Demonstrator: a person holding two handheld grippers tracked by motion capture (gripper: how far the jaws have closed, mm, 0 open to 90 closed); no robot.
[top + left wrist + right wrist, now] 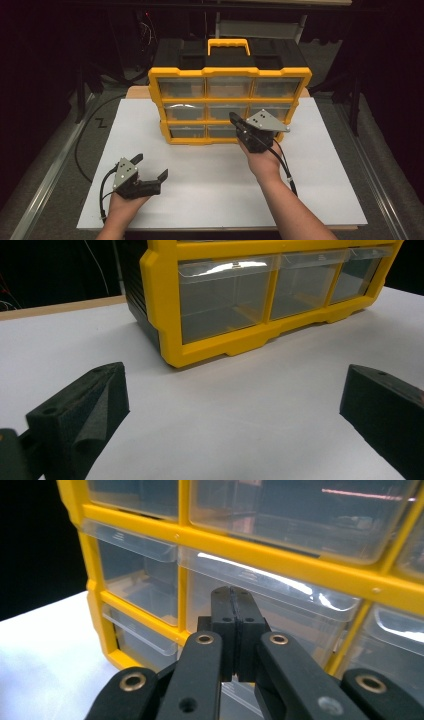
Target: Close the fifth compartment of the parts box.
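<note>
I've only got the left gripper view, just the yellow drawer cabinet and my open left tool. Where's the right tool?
Observer: The right tool is held at the front of the cabinet, by the centre drawer of the middle row.
Operator: Open or shut?
Observer: Shut, jaws pressed together, with nothing seen between them.
Operator: Any way to carry the cabinet?
Observer: Yes, there is a yellow handle on its black top.
</note>
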